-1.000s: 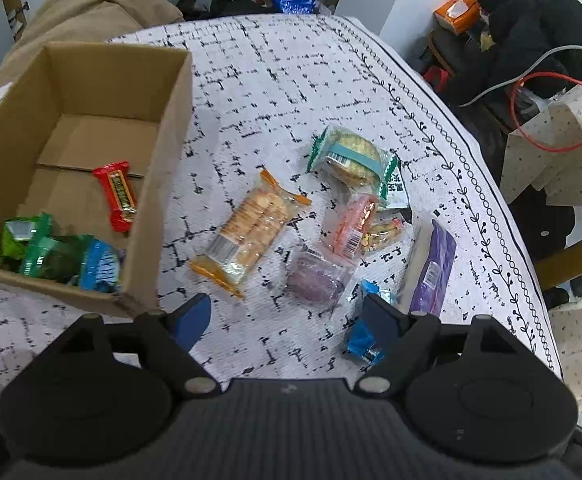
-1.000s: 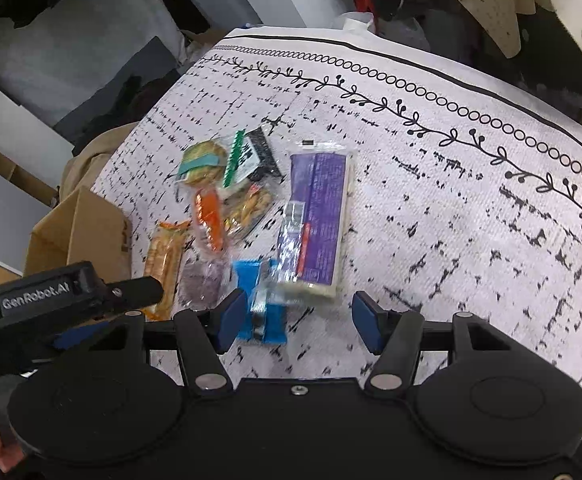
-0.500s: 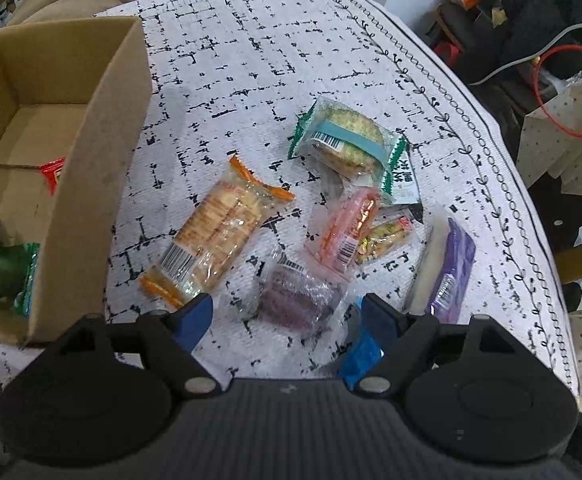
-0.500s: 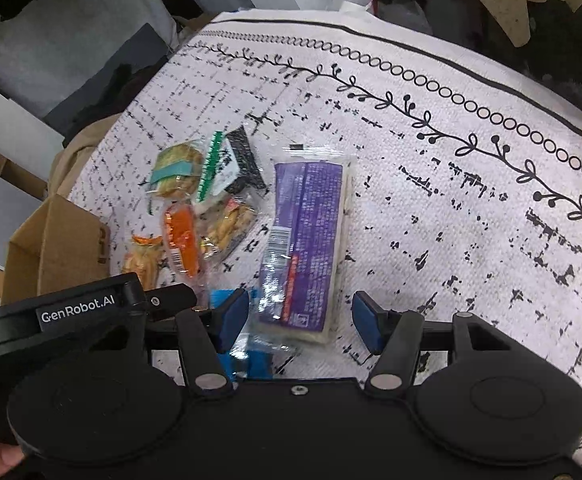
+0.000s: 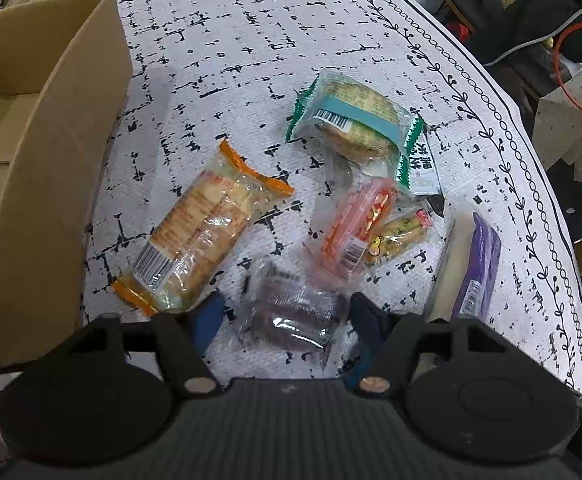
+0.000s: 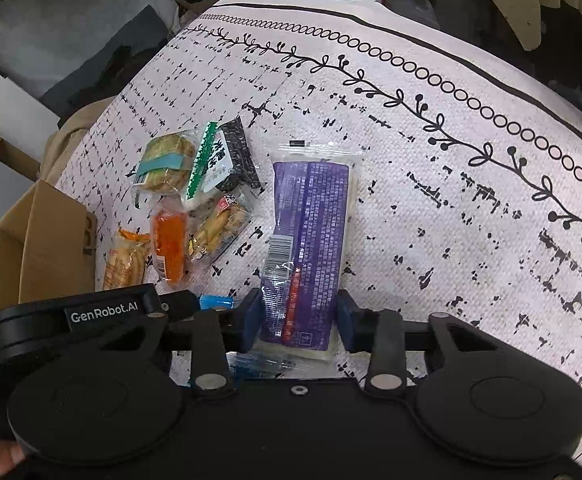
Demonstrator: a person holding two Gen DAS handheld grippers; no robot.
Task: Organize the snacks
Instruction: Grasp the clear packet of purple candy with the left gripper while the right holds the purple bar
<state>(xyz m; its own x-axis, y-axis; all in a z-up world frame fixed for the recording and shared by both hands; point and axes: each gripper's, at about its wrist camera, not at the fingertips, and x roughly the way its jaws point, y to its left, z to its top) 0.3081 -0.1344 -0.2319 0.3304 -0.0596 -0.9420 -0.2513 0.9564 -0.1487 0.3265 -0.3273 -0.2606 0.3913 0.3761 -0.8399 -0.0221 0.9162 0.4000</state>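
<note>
- The left gripper (image 5: 283,318) points steeply down at the tablecloth (image 5: 231,60), low over the snack pile. Its jaws have just been closing and now stand at a middling width, with the dark purple snack pack (image 5: 291,314) between them; the right finger (image 5: 365,320) meets the wrapper's edge, while the left finger (image 5: 207,316) stands apart from it.
- The right gripper (image 6: 298,316) also tilts down toward the cloth. Its jaws have just been closing and are now narrow, both pads against the sides of the long purple packet (image 6: 307,248) at its near end.
- The cardboard box (image 5: 47,184) stands just left of the pile, beside the orange-ended cracker pack (image 5: 195,232).
- The round biscuit pack (image 5: 351,120), the pink packet (image 5: 357,224) and a small yellow snack (image 5: 397,234) lie further out on the cloth.
</note>
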